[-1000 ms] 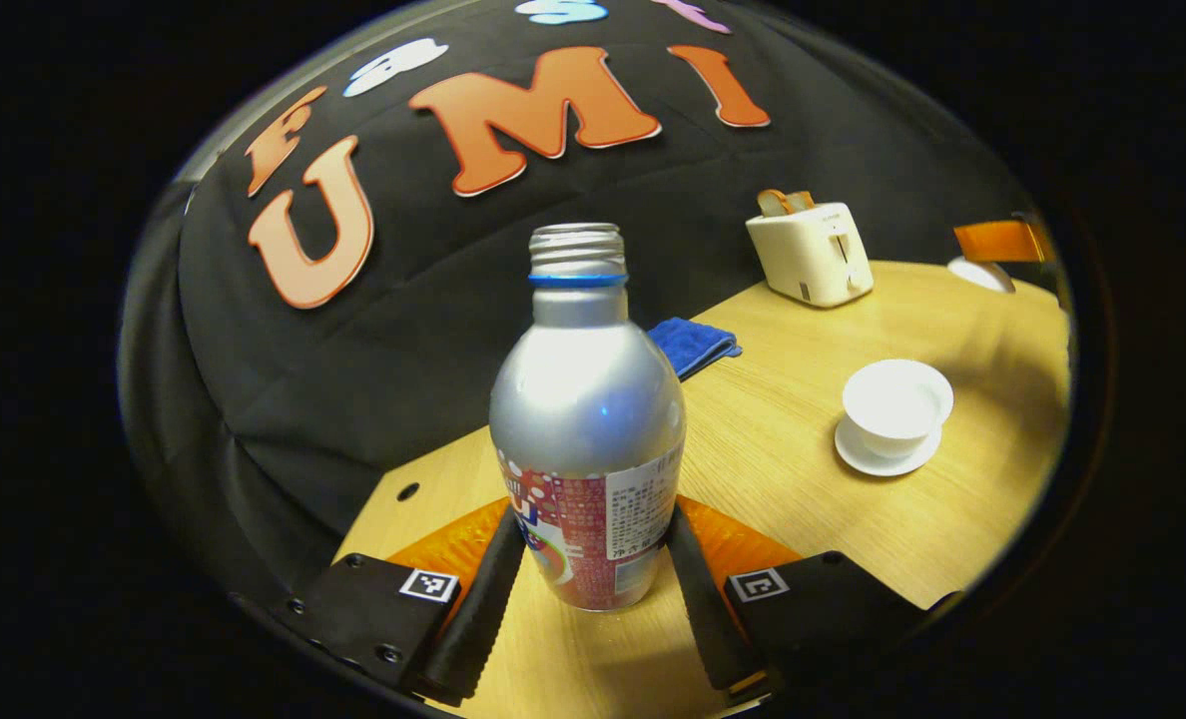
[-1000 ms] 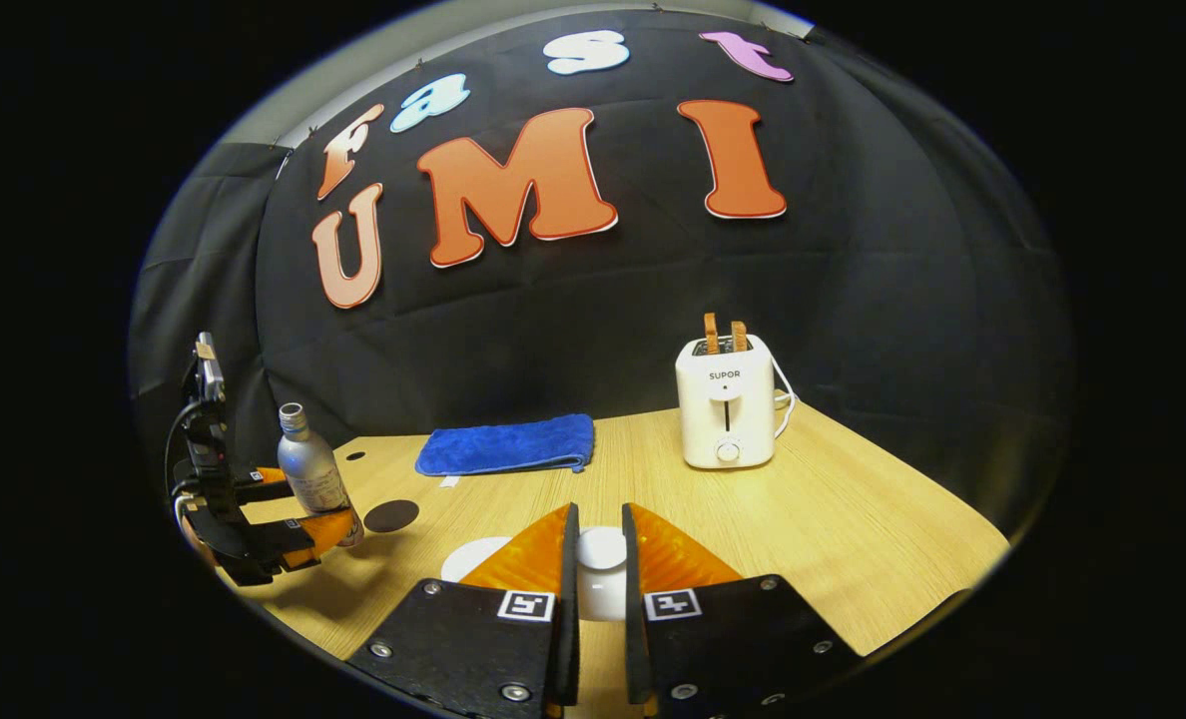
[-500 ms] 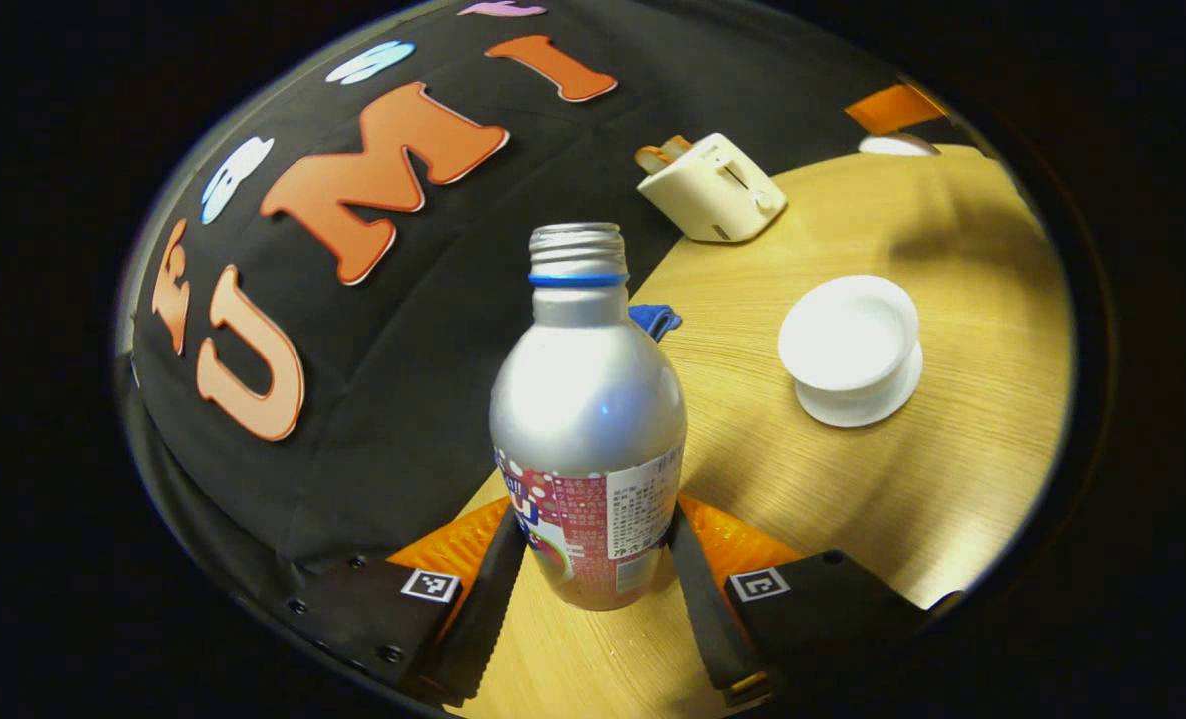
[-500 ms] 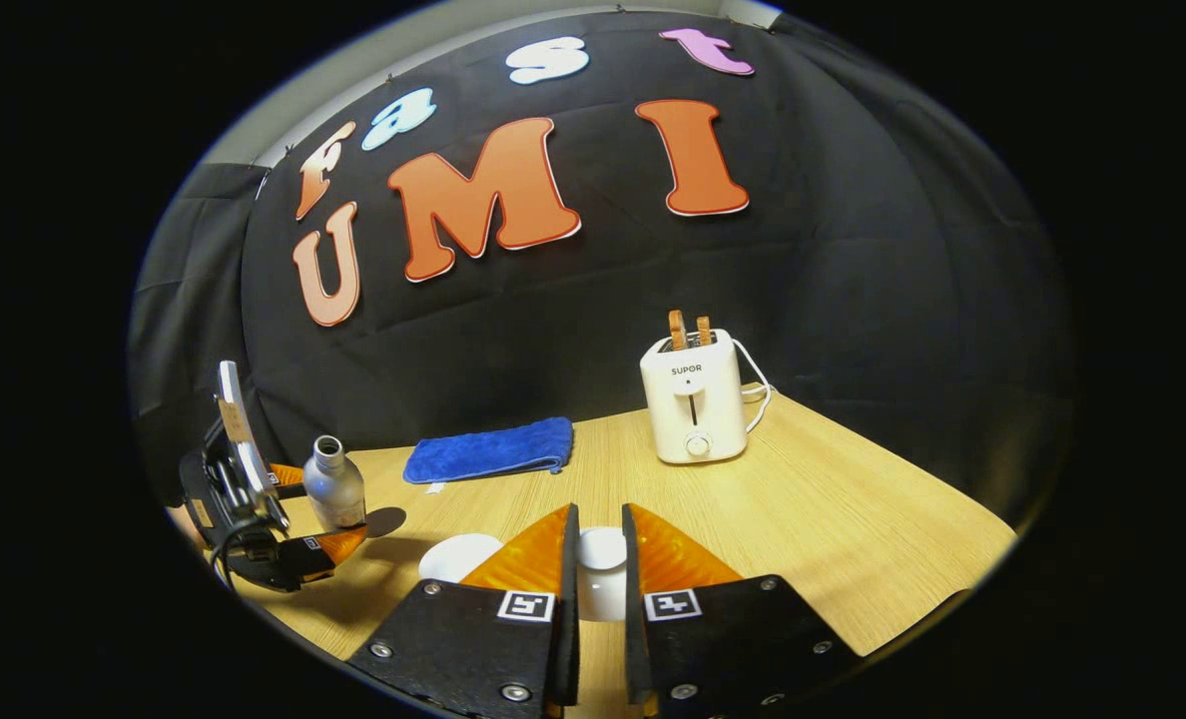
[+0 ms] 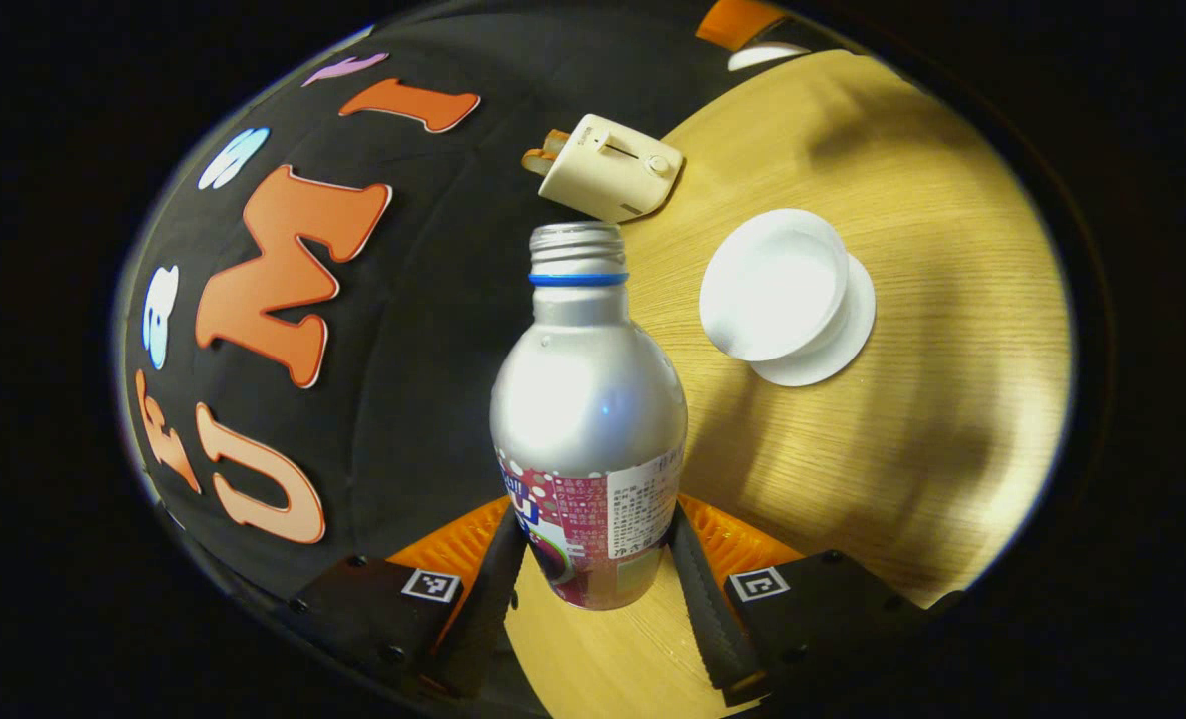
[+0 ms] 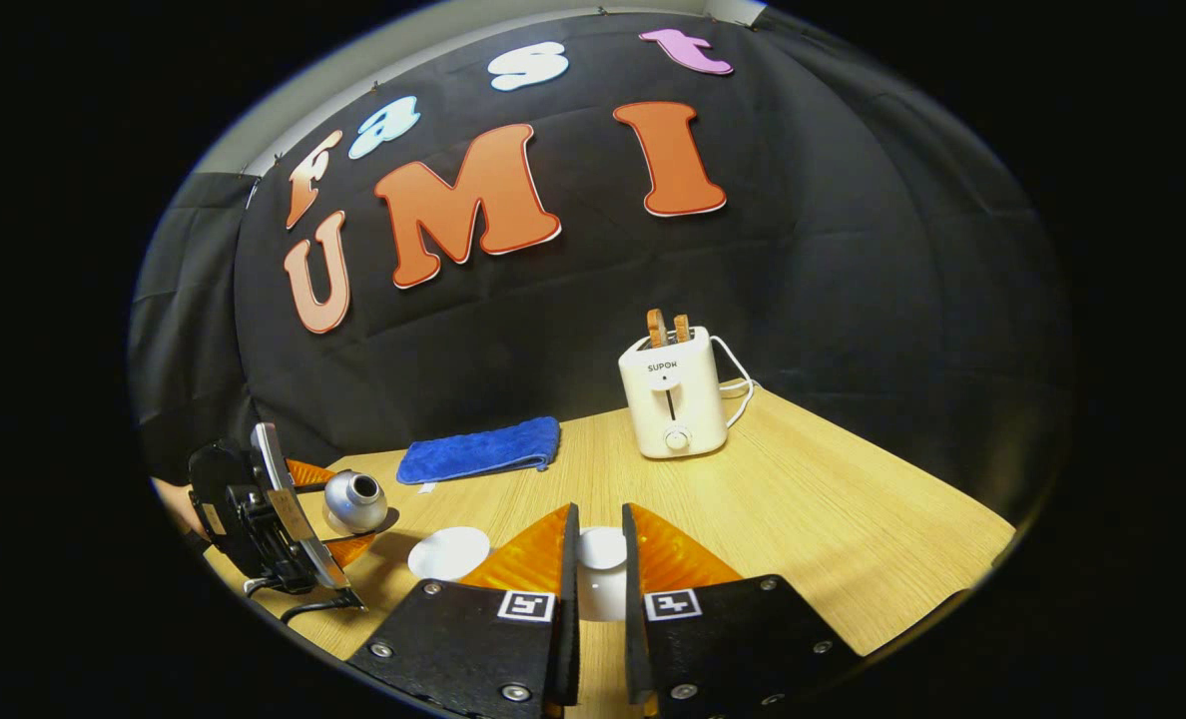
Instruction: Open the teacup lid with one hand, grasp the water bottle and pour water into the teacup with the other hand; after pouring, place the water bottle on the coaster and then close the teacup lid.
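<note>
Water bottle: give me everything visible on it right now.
The water bottle is silver metal with a rounded shoulder, a threaded neck with no cap, a blue ring below the threads and a printed red and white label round its lower body. The left tongs grip it at the label, one finger on each side. In the right gripper view the bottle is tipped, its open mouth toward the camera, above the table near the white teacup.

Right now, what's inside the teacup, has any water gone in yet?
In the left gripper view the open teacup on its saucer looks plain white inside; I cannot tell whether it holds water. The tilted water bottle, held by the left gripper, shows no stream.
</note>
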The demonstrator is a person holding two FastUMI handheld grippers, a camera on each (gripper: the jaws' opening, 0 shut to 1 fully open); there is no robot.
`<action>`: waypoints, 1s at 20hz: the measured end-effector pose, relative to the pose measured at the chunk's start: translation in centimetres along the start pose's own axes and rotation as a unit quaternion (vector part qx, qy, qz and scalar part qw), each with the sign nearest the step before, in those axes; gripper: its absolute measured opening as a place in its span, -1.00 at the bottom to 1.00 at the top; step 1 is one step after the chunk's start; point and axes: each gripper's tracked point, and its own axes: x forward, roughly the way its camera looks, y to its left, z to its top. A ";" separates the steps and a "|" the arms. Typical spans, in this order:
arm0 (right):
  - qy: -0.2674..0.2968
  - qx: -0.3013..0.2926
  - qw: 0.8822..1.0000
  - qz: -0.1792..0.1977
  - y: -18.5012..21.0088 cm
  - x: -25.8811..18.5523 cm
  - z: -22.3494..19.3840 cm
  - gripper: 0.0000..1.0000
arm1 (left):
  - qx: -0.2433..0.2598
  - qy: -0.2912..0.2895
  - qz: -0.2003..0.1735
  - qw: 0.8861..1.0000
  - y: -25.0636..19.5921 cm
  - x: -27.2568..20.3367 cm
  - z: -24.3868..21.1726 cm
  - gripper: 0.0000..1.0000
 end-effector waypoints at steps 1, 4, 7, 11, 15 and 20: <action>0.001 0.000 1.000 -0.001 -0.1 -0.1 0.0 -0.63 | 0.018 0.002 0.000 1.000 0.3 0.4 0.0 0.63; 0.001 0.003 1.000 -0.005 -0.5 -0.1 -0.2 -0.63 | 0.075 0.010 0.010 0.997 0.5 0.9 -0.2 0.63; -0.001 0.002 1.000 -0.010 -1.0 -0.1 -0.2 -0.63 | 0.102 0.021 0.001 0.995 0.4 0.7 -0.8 0.65; -0.003 0.005 1.000 -0.009 -1.1 0.1 0.1 -0.63 | 0.152 0.029 0.006 0.988 1.1 1.0 -1.0 0.65; -0.004 -0.003 1.000 -0.006 -1.1 0.2 0.0 -0.63 | 0.202 0.028 0.011 0.979 1.9 1.1 -0.6 0.65; -0.005 -0.004 1.000 -0.010 -1.9 0.2 -0.1 -0.63 | 0.254 0.026 0.016 0.967 2.7 1.0 0.1 0.65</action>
